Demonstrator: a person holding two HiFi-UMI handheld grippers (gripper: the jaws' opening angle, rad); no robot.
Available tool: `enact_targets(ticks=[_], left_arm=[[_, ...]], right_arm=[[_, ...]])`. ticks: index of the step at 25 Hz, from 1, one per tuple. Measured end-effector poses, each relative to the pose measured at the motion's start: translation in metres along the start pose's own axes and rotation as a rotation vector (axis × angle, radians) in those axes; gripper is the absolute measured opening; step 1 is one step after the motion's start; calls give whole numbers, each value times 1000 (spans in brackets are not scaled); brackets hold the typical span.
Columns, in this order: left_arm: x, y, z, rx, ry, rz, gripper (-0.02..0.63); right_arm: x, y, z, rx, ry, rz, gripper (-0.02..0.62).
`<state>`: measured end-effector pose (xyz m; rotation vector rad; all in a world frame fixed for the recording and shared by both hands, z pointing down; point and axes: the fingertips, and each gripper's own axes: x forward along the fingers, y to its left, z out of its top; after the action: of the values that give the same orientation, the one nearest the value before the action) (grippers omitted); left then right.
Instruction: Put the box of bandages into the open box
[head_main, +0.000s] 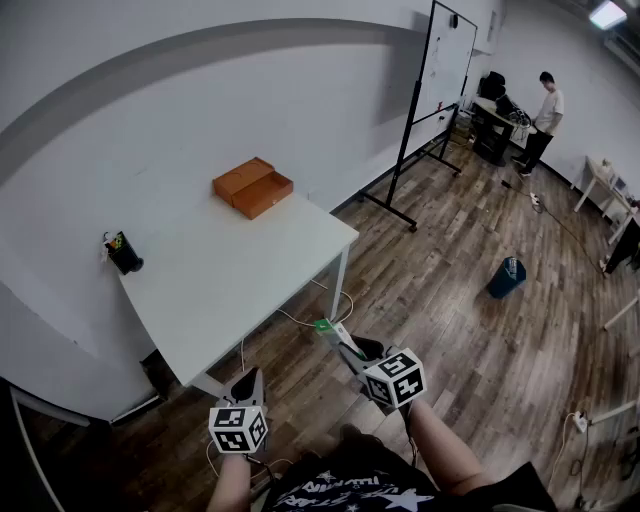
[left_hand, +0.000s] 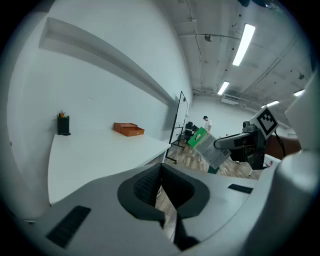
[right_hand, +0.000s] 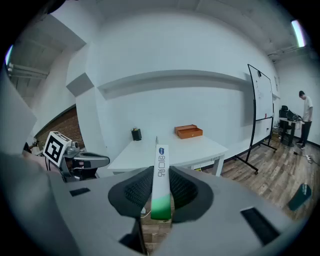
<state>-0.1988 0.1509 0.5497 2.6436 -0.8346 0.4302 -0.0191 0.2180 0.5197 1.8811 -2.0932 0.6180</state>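
Clamping the bandage box (right_hand: 160, 197) edge-on between its pads, the right gripper (right_hand: 161, 172) hangs over the floor (head_main: 450, 300), just off the table's (head_main: 230, 280) near corner. Beside it, the left gripper (left_hand: 161, 186) holds nothing (its jaws look closed, or very nearly). The open box (head_main: 252, 187) sits at the table's far edge by the wall, well apart from the bandage box. A black pot (head_main: 124, 254) stands at the left edge.

Box of bandages (right_hand: 160, 175): slim, white with a green end, being gripped on edge by the right gripper (right_hand: 161, 200). Open box (head_main: 252, 187): orange, lid back, sitting at the white table's (head_main: 230, 270) far corner.
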Motion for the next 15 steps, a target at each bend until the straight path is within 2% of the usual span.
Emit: enact_targets(ticks=[9, 15], left_arm=[[-7, 6, 2, -8, -9, -12, 20], [-12, 9, -10, -22, 5, -20, 20]], right_arm=[[3, 14, 1, -15, 7, -7, 114], [3, 22, -13, -13, 26, -5, 114]])
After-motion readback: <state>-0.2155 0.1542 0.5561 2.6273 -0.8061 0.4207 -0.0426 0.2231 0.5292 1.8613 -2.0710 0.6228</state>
